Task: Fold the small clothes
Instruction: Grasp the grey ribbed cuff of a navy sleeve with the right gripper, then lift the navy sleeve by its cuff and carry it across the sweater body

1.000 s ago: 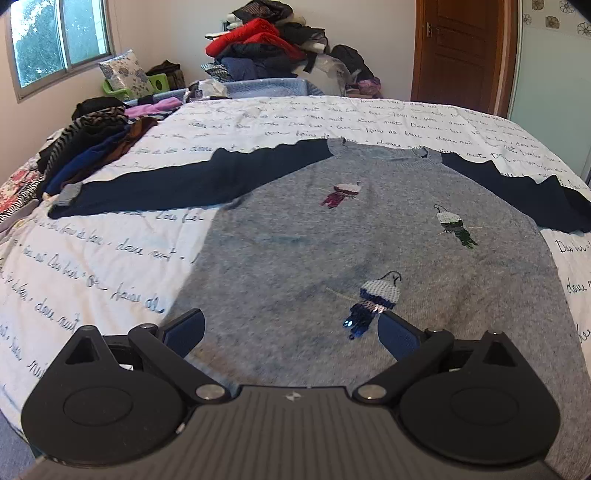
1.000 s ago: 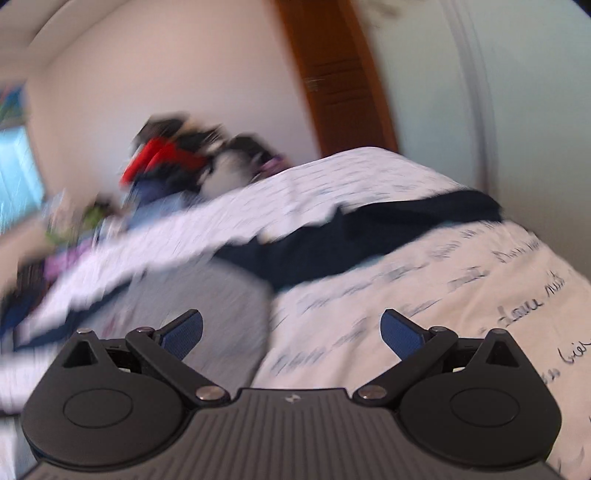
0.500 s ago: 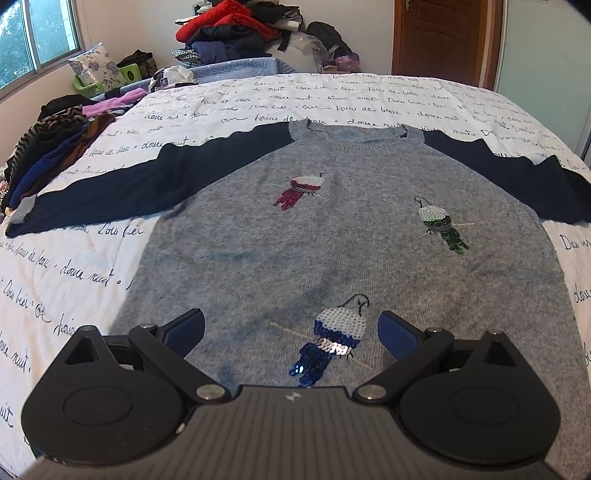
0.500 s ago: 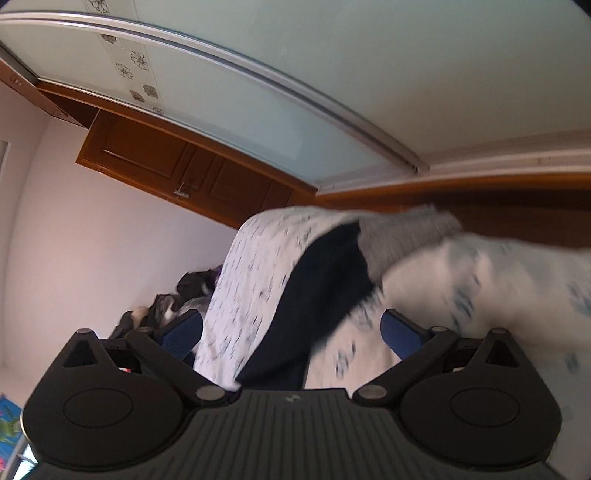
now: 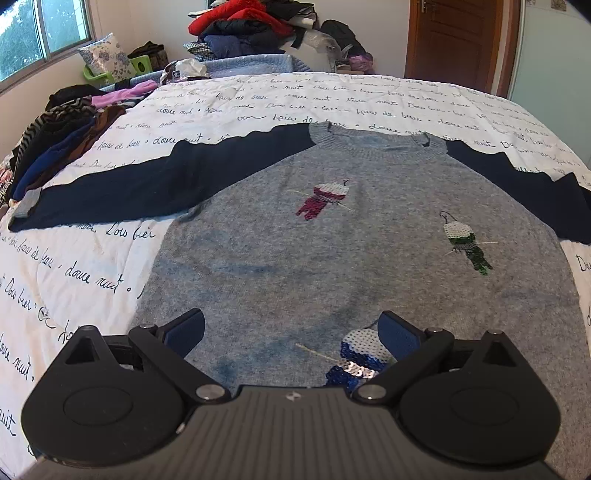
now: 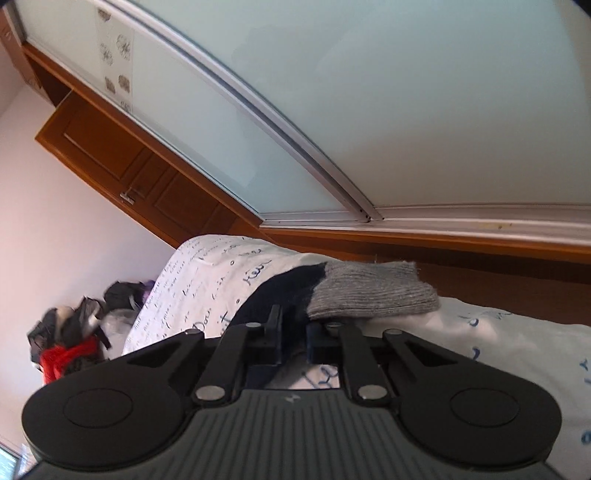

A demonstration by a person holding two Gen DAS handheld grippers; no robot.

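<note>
A grey sweater (image 5: pixel 332 258) with navy sleeves and three sequin birds lies flat, front up, on the white bedspread (image 5: pixel 74 280). Its left sleeve (image 5: pixel 147 184) stretches out to the left. My left gripper (image 5: pixel 291 332) is open and empty, low over the sweater's lower hem beside the blue bird (image 5: pixel 360 360). In the right wrist view, my right gripper (image 6: pixel 293 332) is rolled sideways and shut on the navy right sleeve (image 6: pixel 280 291) just behind its grey cuff (image 6: pixel 369 291), at the bed's edge.
A stack of folded clothes (image 5: pixel 55 144) sits at the bed's left edge. A heap of clothes (image 5: pixel 258 29) is piled beyond the far end. A wooden door (image 5: pixel 458 40) and a sliding glass wardrobe (image 6: pixel 332 110) stand to the right.
My right gripper swung to the sleeve end, rolled over and closed on the navy sleeve by the cuff. My left gripper shifted over the sweater's hem and stayed open.
</note>
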